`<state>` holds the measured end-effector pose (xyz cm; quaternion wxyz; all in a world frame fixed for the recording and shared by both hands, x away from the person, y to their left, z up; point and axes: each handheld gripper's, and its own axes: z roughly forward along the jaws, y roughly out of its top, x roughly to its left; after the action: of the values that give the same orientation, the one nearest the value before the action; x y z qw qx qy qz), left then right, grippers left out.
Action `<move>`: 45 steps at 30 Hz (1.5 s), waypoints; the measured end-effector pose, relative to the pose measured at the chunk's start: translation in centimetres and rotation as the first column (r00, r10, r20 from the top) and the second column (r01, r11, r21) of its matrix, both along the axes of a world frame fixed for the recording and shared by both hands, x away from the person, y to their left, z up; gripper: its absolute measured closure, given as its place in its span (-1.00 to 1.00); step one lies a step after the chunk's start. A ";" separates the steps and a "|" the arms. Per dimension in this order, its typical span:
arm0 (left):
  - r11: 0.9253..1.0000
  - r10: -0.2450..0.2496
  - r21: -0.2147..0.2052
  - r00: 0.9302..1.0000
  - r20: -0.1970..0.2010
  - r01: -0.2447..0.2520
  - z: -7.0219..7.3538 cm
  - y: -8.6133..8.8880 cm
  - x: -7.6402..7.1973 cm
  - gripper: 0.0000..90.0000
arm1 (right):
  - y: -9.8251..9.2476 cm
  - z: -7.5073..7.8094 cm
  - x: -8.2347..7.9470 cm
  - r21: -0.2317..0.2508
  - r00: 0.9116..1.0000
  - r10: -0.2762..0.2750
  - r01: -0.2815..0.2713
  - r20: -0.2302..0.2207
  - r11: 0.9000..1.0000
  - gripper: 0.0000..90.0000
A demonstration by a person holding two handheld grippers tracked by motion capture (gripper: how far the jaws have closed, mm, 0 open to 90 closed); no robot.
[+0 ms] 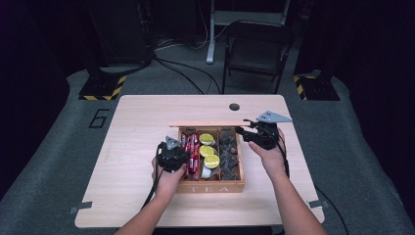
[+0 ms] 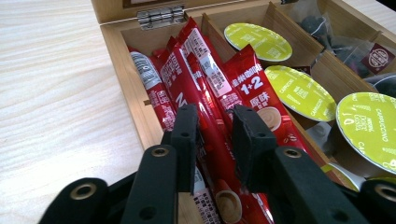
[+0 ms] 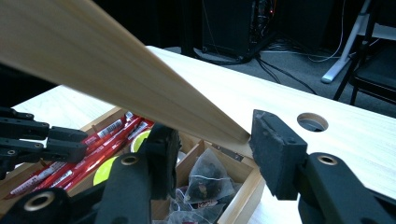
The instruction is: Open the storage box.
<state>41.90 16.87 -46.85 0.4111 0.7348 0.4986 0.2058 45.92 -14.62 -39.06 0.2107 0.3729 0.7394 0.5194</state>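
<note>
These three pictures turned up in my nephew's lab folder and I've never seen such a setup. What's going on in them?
A person at a wooden table holds a hand-operated two-jaw gripper in each hand; there is no robot arm. One picture looks down from above; the other two come from cameras riding on each gripper.

On the table sits an open wooden tea box with three compartments: red sachet sticks, green-topped capsules and tea bags.

The left gripper is open, its jaws straddling the red sticks. The right gripper is open too, its jaws either side of the raised lid at its corner.
</note>
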 end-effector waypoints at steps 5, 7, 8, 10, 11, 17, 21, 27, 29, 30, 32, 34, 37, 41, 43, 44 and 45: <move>1.000 0.008 -0.014 1.000 0.012 -0.008 0.2 0.5 -0.1 0.70 | 0.0 0.0 0.0 0.001 1.000 0.000 0.000 0.001 1.000 0.16; 1.000 0.011 -0.020 1.000 0.014 -0.011 0.2 0.6 -0.1 0.74 | 0.0 0.0 0.0 0.000 1.000 0.000 0.000 0.003 1.000 0.16; 1.000 0.010 -0.023 1.000 0.012 -0.010 0.2 0.7 -0.1 0.74 | 0.0 0.0 0.0 0.000 1.000 0.000 0.000 0.003 1.000 0.16; 1.000 0.006 -0.028 1.000 0.007 -0.006 0.2 0.7 0.0 0.74 | 0.0 0.0 0.0 0.000 1.000 -0.001 0.001 0.003 1.000 0.16; 1.000 0.005 -0.030 1.000 0.006 -0.004 0.2 0.7 0.0 0.74 | 0.0 0.0 0.0 0.000 1.000 0.000 0.000 0.003 1.000 0.16; 0.999 0.013 -0.049 1.000 0.005 -0.012 0.3 1.1 0.1 0.82 | 0.0 0.0 0.0 -0.001 1.000 0.002 -0.002 0.006 1.000 0.16; 0.997 0.017 -0.071 1.000 0.005 -0.016 0.4 1.4 0.1 0.88 | 0.0 0.0 0.0 0.000 1.000 0.003 -0.003 0.006 1.000 0.16; 0.998 0.016 -0.069 1.000 0.005 -0.016 0.3 1.5 0.0 0.90 | 0.0 0.0 0.0 0.000 1.000 0.003 -0.003 0.006 1.000 0.16; 0.997 0.019 -0.078 1.000 0.009 -0.018 0.3 1.5 0.0 0.90 | 0.0 -0.1 0.0 0.000 1.000 0.003 -0.003 0.006 1.000 0.16; 0.996 0.019 -0.083 1.000 0.011 -0.018 0.4 1.5 -0.1 0.90 | 0.0 -0.1 0.0 0.000 1.000 0.003 -0.003 0.006 1.000 0.16; 0.995 0.019 -0.096 1.000 0.013 -0.017 0.5 1.6 -0.1 0.90 | -0.1 -0.1 0.1 0.000 1.000 0.004 -0.004 0.006 1.000 0.16; 0.994 0.022 -0.107 1.000 0.016 -0.020 0.6 1.6 -0.2 0.90 | -0.1 -0.1 0.1 0.001 1.000 0.004 -0.004 0.006 1.000 0.16; 0.992 0.018 -0.122 1.000 0.011 -0.016 0.8 1.9 -0.3 0.90 | -0.1 -0.1 0.1 0.000 1.000 0.004 -0.004 0.006 1.000 0.16; 0.992 0.010 -0.125 1.000 0.017 -0.008 1.3 2.4 -0.6 0.89 | -0.1 -0.1 0.1 0.001 1.000 0.003 -0.003 0.007 1.000 0.16; 0.992 0.012 -0.126 1.000 0.019 -0.010 1.6 2.8 -0.7 0.89 | -0.1 -0.1 0.1 0.002 1.000 0.003 -0.003 0.007 1.000 0.16; 0.992 0.016 -0.129 1.000 0.022 -0.013 1.7 3.0 -0.7 0.89 | -0.1 -0.1 0.1 0.002 1.000 0.003 -0.003 0.007 1.000 0.16; 0.991 0.017 -0.132 1.000 0.023 -0.014 1.9 3.2 -0.8 0.89 | -0.1 -0.1 0.1 0.002 1.000 0.002 -0.002 0.007 1.000 0.16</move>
<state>41.11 20.12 -44.96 0.4632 0.6997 0.5117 0.1845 45.99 -14.68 -39.12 0.2122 0.3705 0.7385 0.5219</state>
